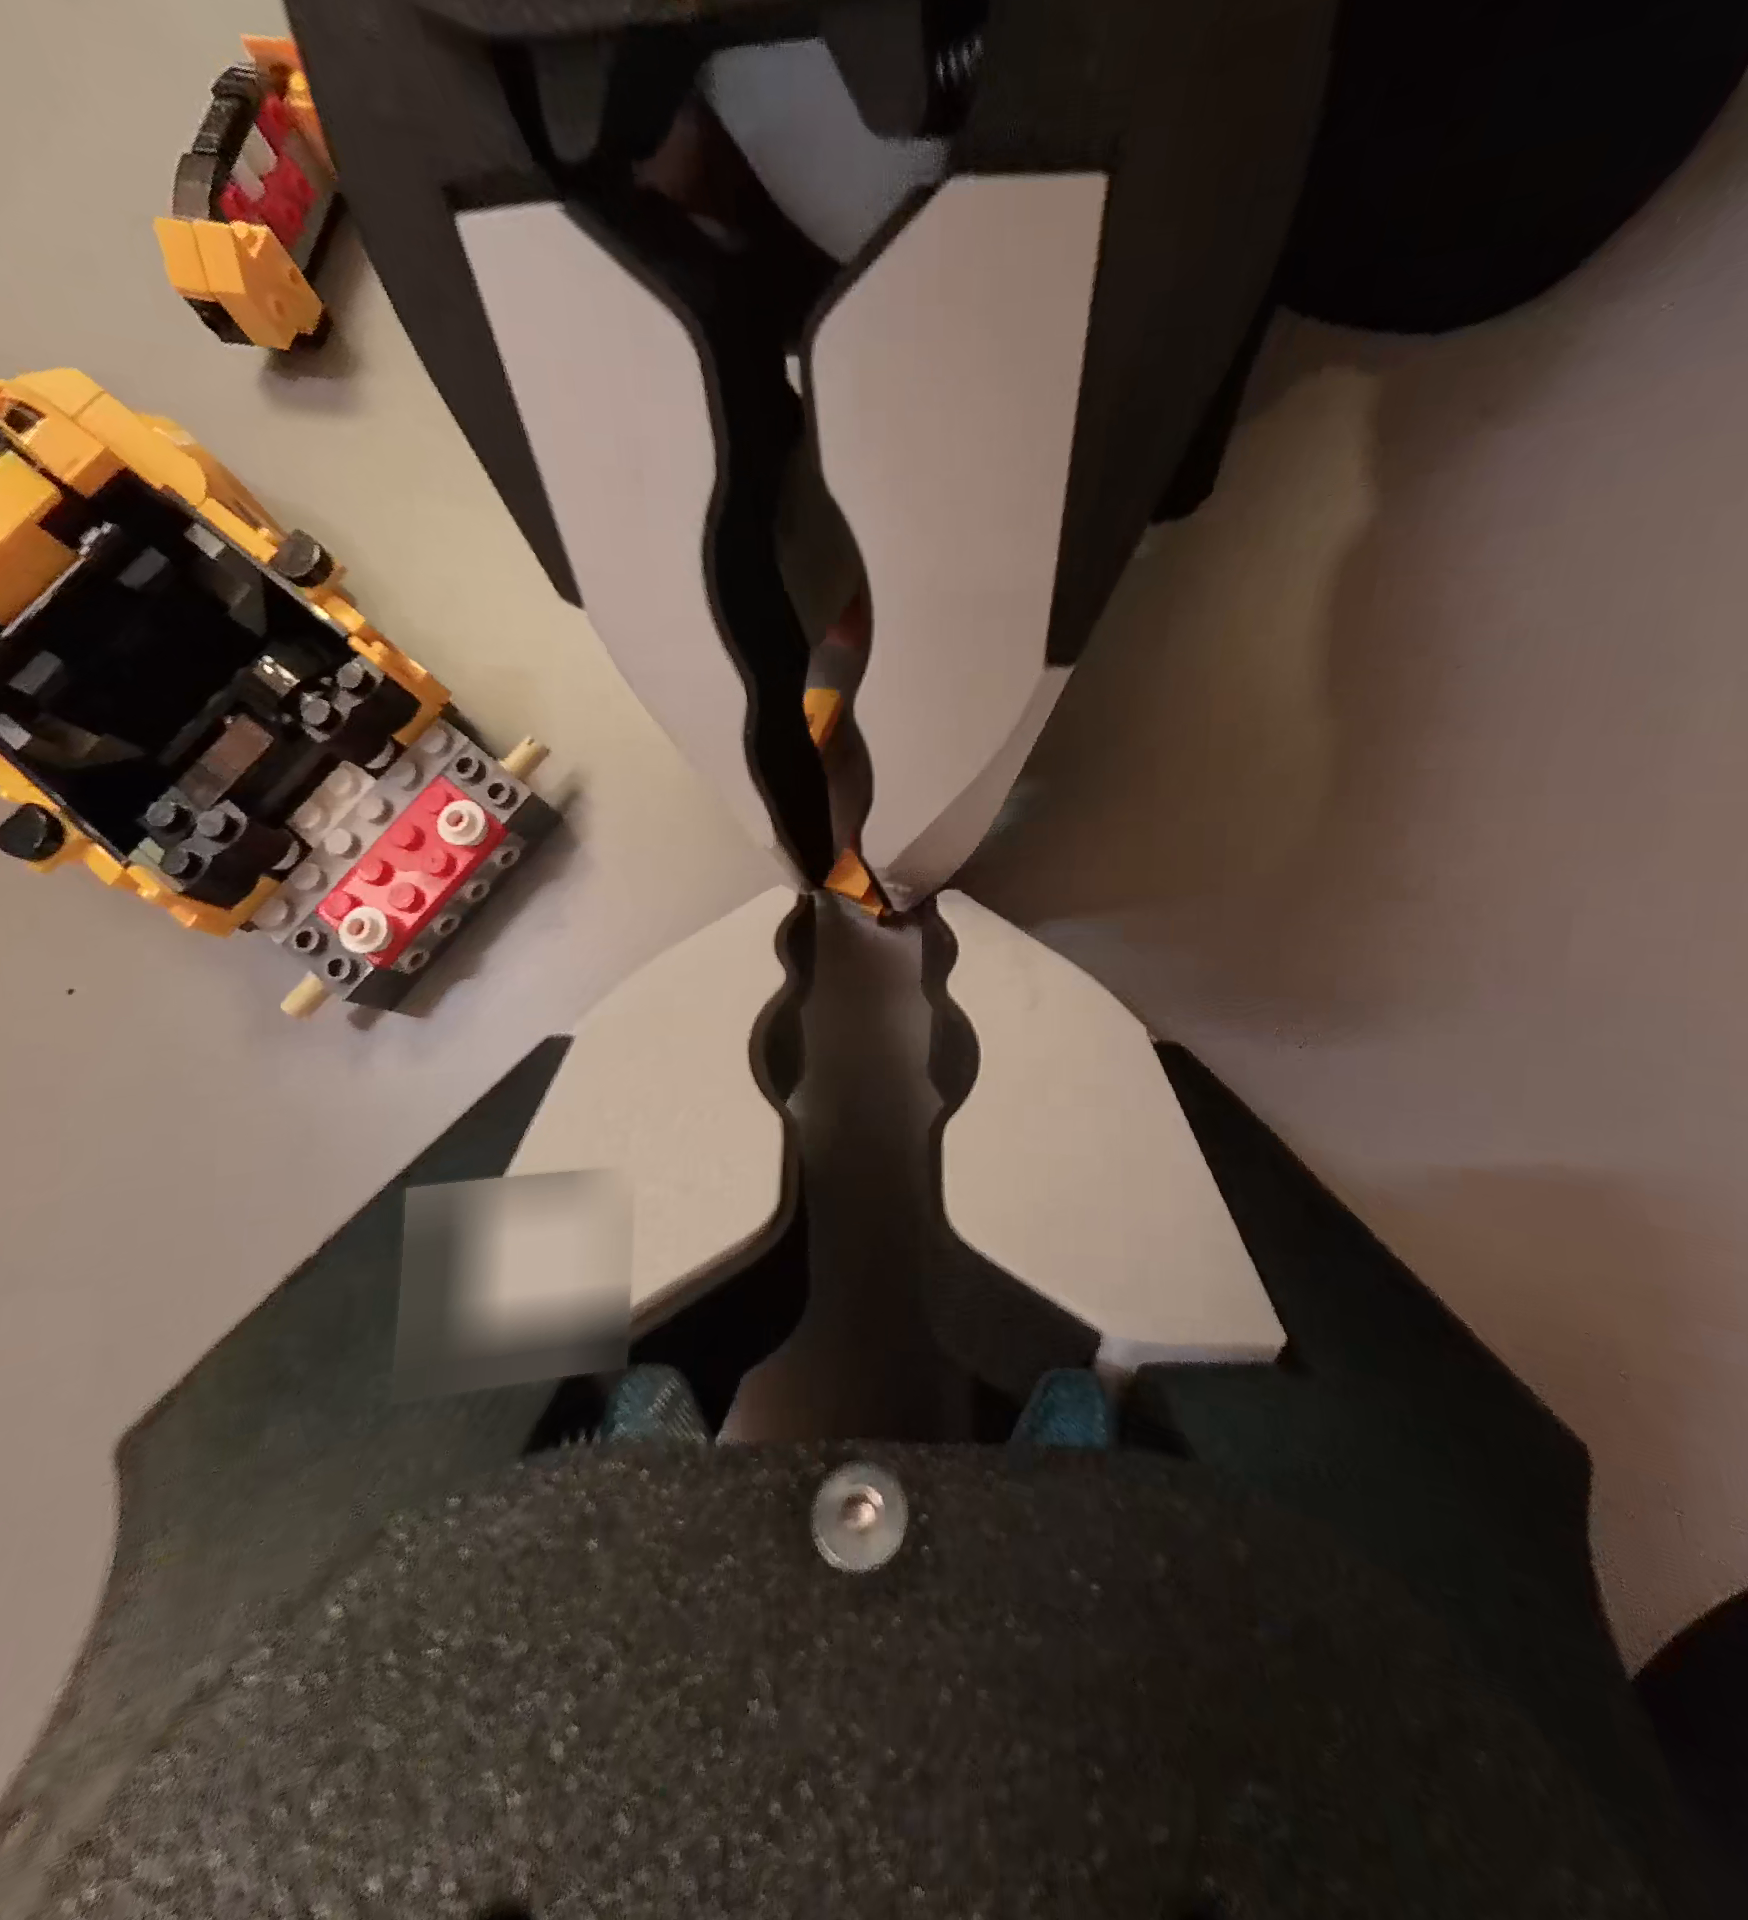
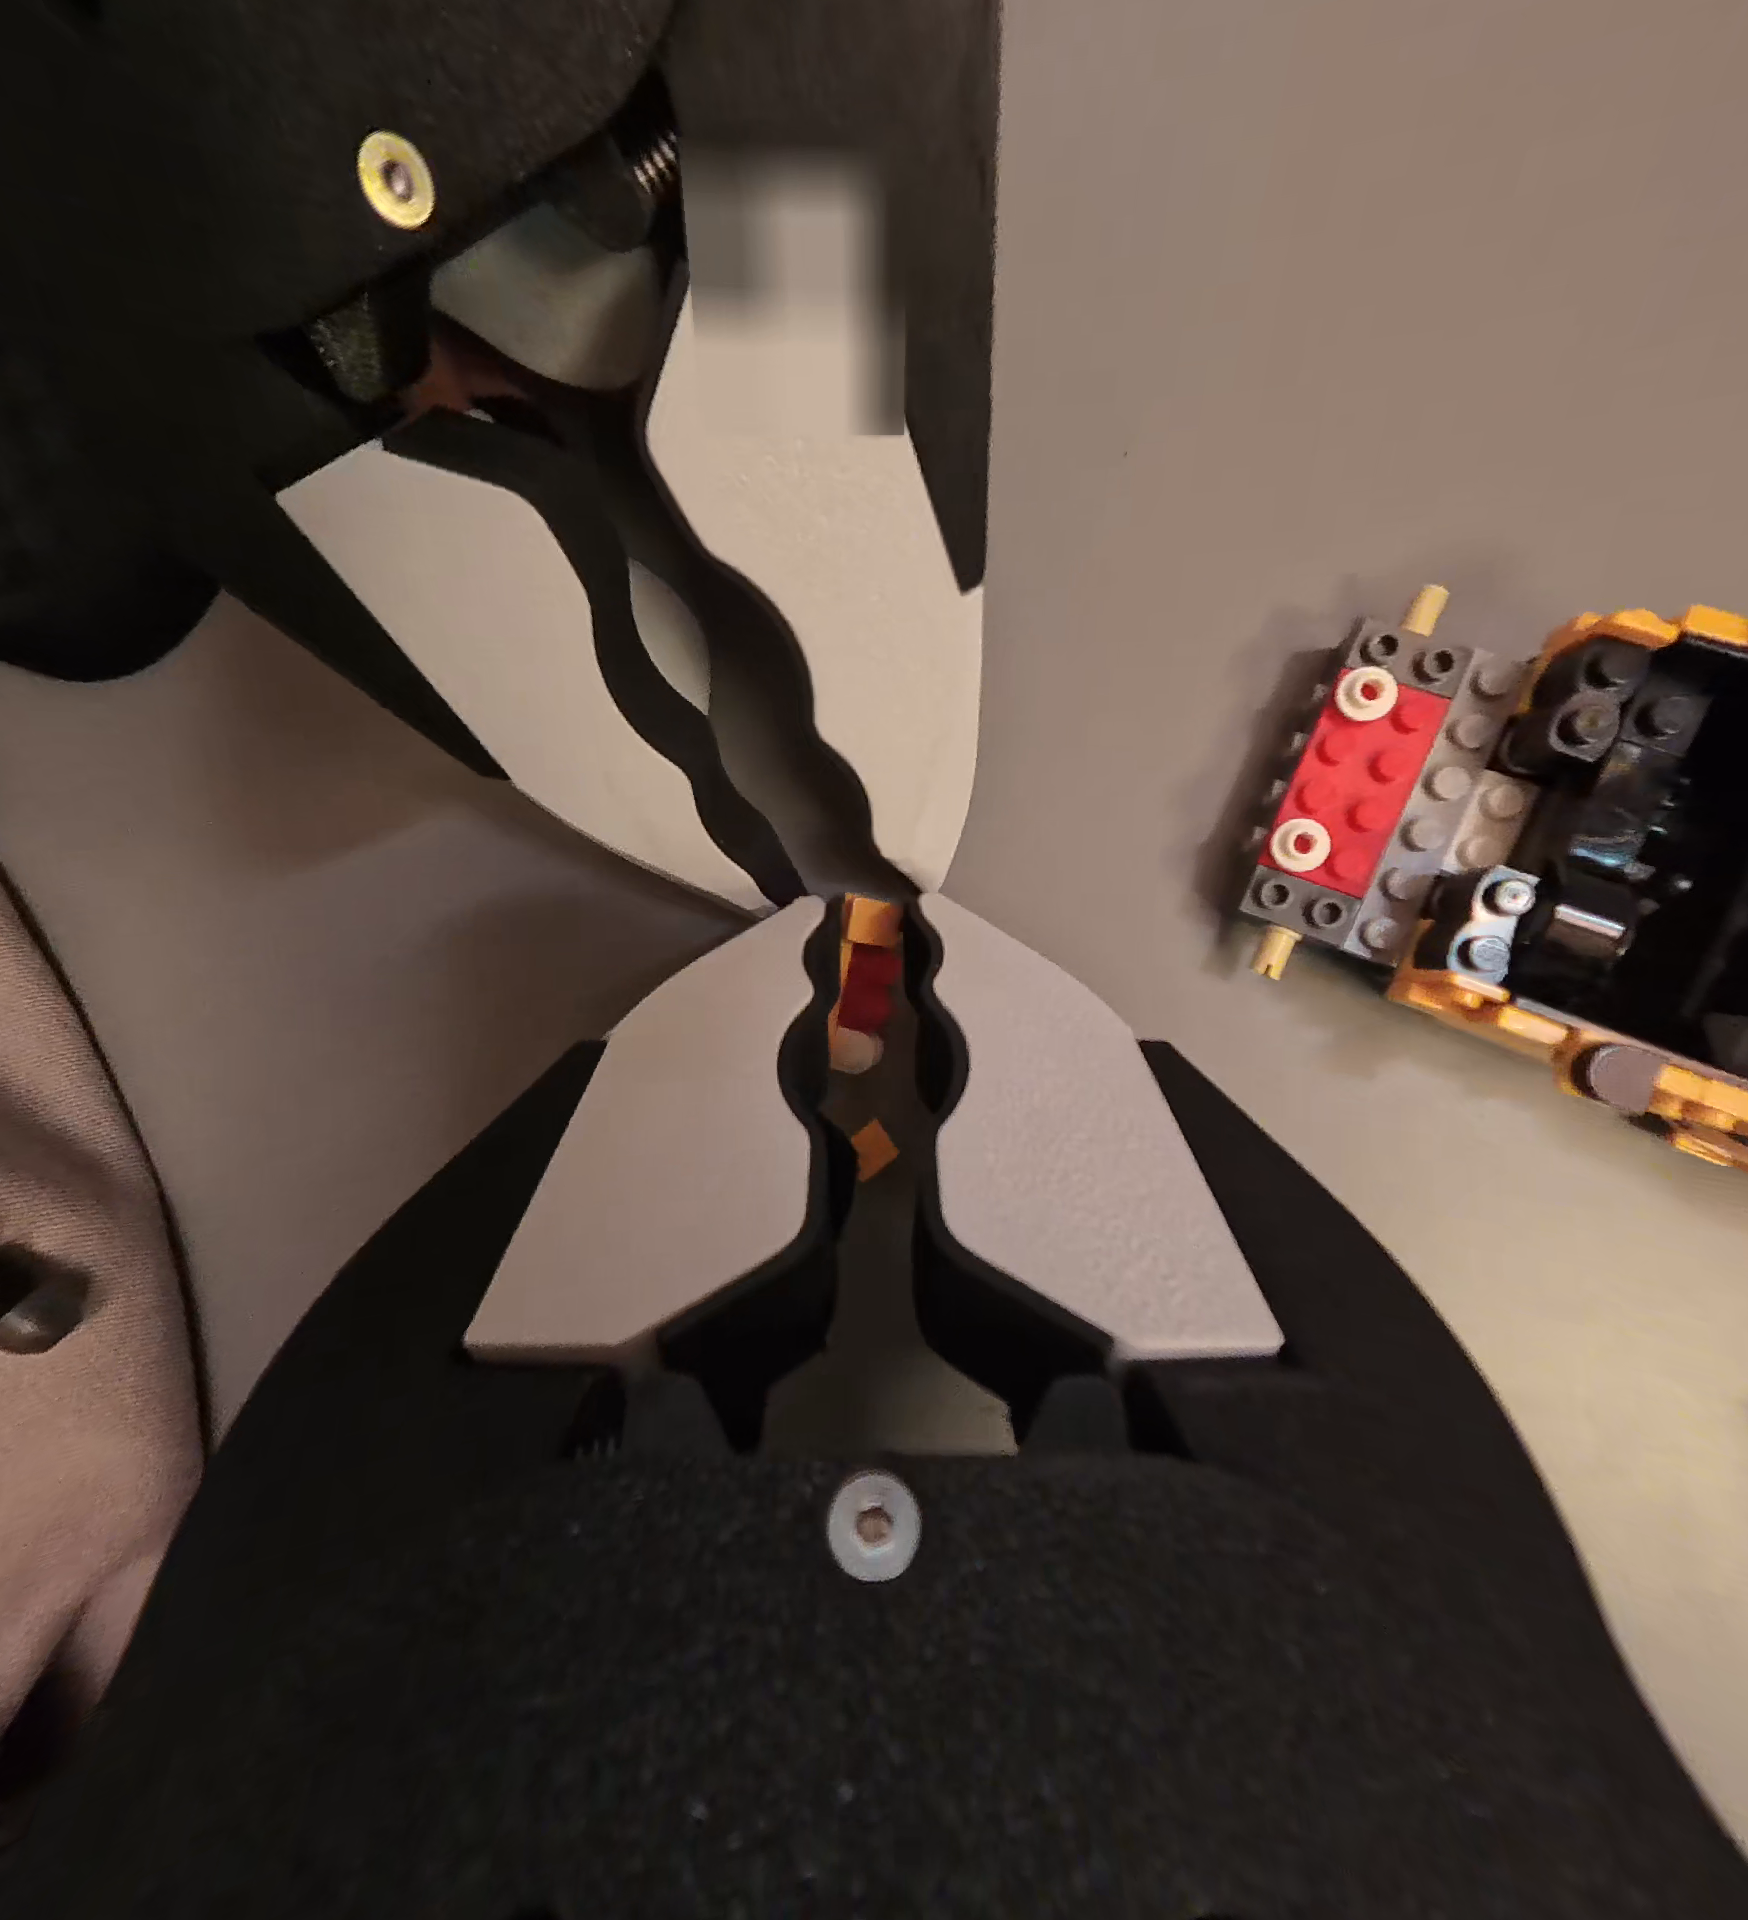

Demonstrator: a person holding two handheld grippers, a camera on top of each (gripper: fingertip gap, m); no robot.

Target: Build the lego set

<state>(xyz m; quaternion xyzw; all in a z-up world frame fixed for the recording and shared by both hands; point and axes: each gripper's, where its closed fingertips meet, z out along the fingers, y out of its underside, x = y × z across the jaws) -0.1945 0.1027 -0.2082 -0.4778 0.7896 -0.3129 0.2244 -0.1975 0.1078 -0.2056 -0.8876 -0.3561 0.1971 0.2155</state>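
- Left gripper (image 1: pixel 854 902) and right gripper (image 2: pixel 870 914) met tip to tip, fingers clamped on one small orange-and-red brick piece (image 2: pixel 865 987)
- Only the left wrist view showed a second sub-assembly (image 1: pixel 246 208) beyond the yellow car body (image 1: pixel 153 665)
- Both lay on the plain grey counter (image 1: pixel 174 1195)

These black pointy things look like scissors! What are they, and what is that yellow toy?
They are two grabbers, each held in a person's hand, with a camera looking along its two fingers. One picture comes from the left grabber, the other from the right grabber. They meet tip to tip. The right one is squeezed on a small brick piece of orange and red; the left one pinches its orange end. On the grey table lies a half-built yellow car with a red plate at one end. Another small brick chunk lies farther off.
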